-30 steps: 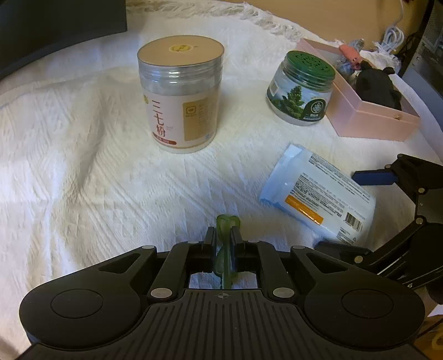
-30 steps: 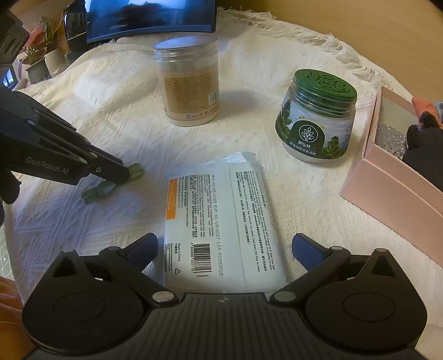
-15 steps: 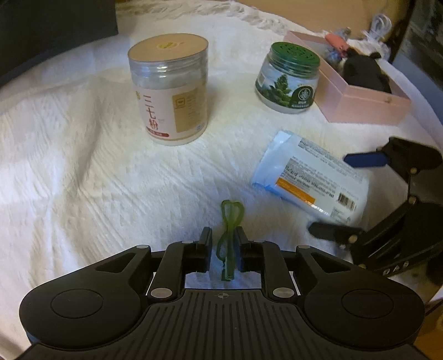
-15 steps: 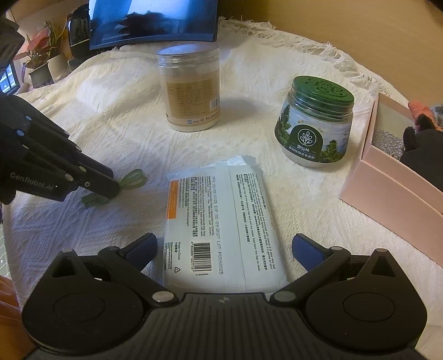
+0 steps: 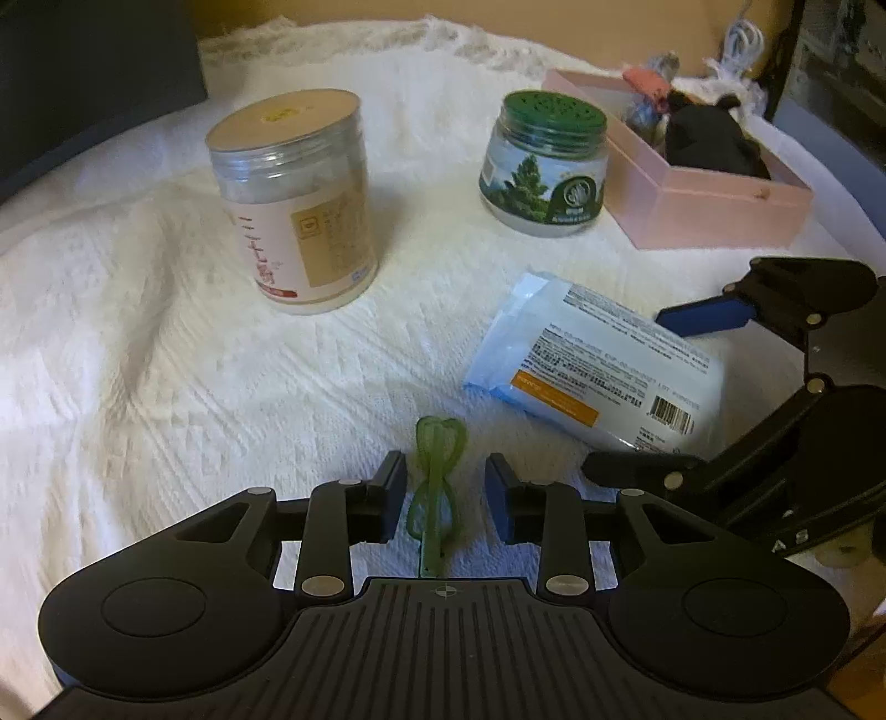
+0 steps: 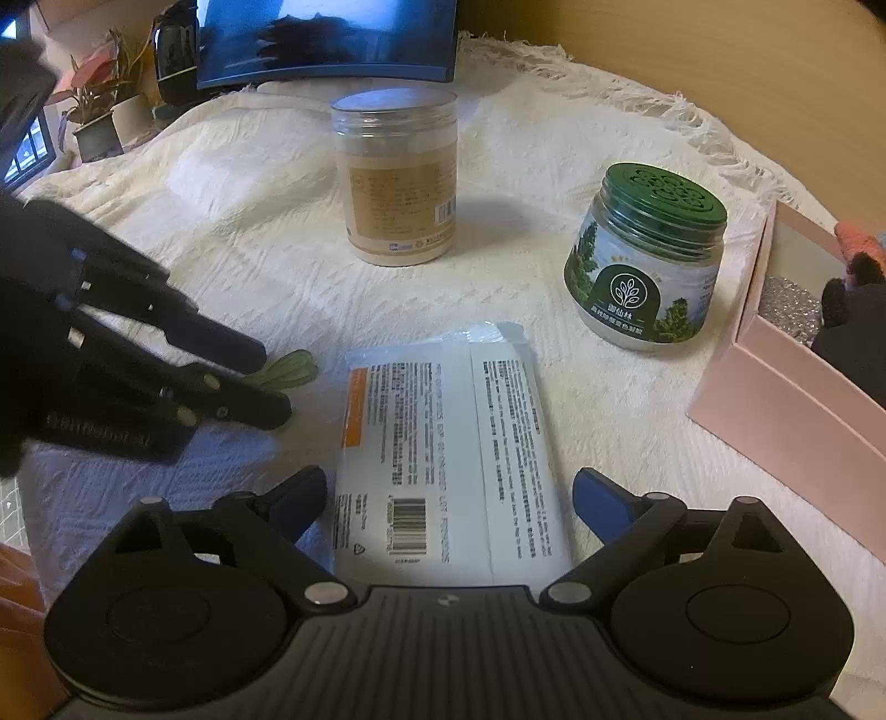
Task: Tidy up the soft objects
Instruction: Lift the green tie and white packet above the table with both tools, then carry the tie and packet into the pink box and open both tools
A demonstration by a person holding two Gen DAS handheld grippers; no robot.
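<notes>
Green and translucent, a small soft bow-shaped piece (image 5: 437, 487) lies flat on the white textured cloth (image 5: 166, 387) that covers the worktop, set between the pads of the left tongs (image 5: 446, 498). Those jaws are opening, with clear gaps on both sides of the green piece, so nothing is gripped. Just to its right rests a soft plastic pack of wipes (image 6: 448, 443), white and pale blue with an orange stripe and a barcode. The right tongs (image 6: 448, 498) straddle the near end of that pack; their jaws stand wide and are closing, and the blue pads do not press its sides. In the right wrist view the left tongs come in from the left edge, their tips over the green piece, close beside the pack's orange stripe.

Farther back, well apart from each other, stand two upright containers: a clear plastic canister (image 5: 299, 205) with a tan lid and a label in Chinese characters, and a squat jar (image 5: 545, 171) with a perforated green lid and a tree picture. Just to the right of the jar sits an open pink box (image 5: 720, 205) that holds a black soft item (image 5: 714, 144) and other small things too blurred to tell. Beyond the cloth's fringed edge, a dark monitor (image 6: 326, 39) and potted plants (image 6: 94, 105) line the back.
</notes>
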